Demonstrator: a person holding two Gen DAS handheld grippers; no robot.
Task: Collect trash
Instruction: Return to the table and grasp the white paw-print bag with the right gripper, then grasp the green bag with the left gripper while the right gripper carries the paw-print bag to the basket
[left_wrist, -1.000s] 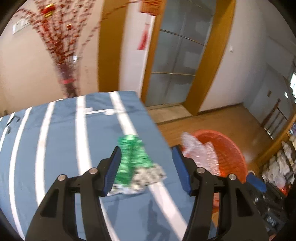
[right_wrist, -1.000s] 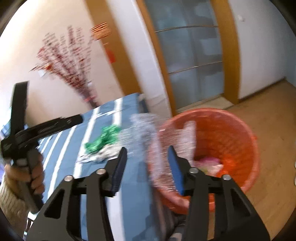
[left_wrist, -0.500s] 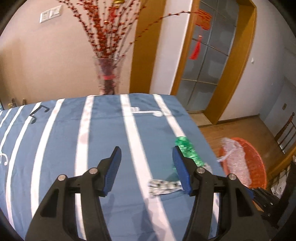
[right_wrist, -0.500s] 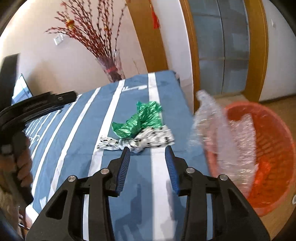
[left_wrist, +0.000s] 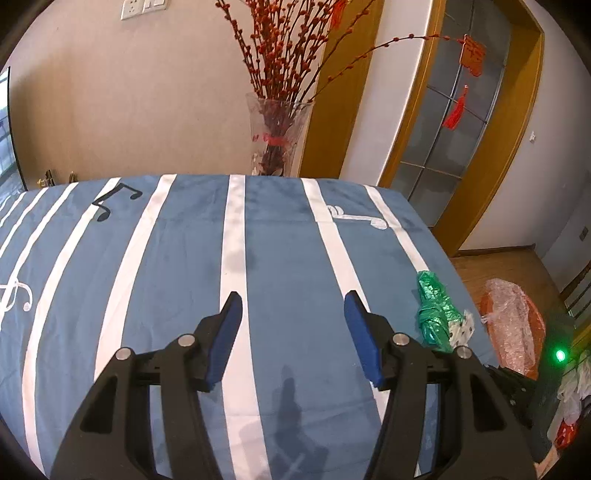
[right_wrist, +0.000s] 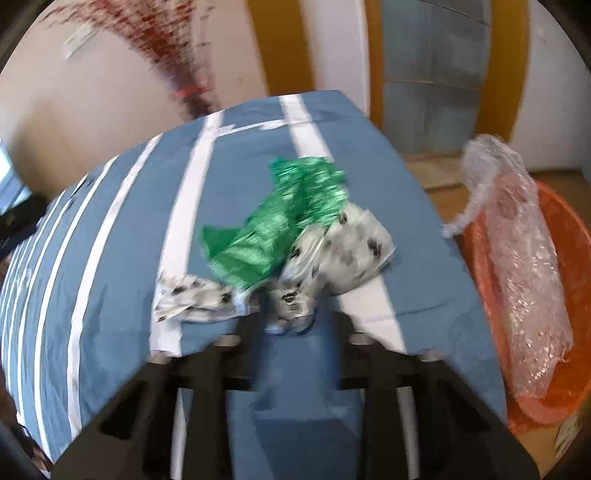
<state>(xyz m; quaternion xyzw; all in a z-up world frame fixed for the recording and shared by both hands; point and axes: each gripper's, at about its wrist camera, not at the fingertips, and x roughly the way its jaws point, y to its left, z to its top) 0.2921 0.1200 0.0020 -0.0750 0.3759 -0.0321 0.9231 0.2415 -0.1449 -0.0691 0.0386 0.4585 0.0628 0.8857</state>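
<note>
A crumpled green foil wrapper (right_wrist: 280, 221) and a white spotted wrapper (right_wrist: 340, 251) lie together near the right edge of the blue striped tablecloth (right_wrist: 122, 258). My right gripper (right_wrist: 295, 321) is blurred. Its jaws are closing, with the near end of the white spotted wrapper between them. Clear bubble wrap (right_wrist: 517, 240) stands in the orange basket (right_wrist: 569, 229) on the floor beside the table. My left gripper (left_wrist: 292, 295) hangs open over bare cloth, left of the green wrapper (left_wrist: 434, 314). Nothing is between its fingers.
A glass vase of red branches (left_wrist: 277, 136) stands behind the table's far edge. The table's right edge drops to a wooden floor (left_wrist: 498, 266), where the basket (left_wrist: 539, 325) sits. A glass door with a wooden frame (left_wrist: 443, 147) is beyond.
My right gripper swung from the basket to the wrappers and narrowed its jaws; the bubble wrap stayed in the basket. My left gripper moved left, so the wrappers slid to its right.
</note>
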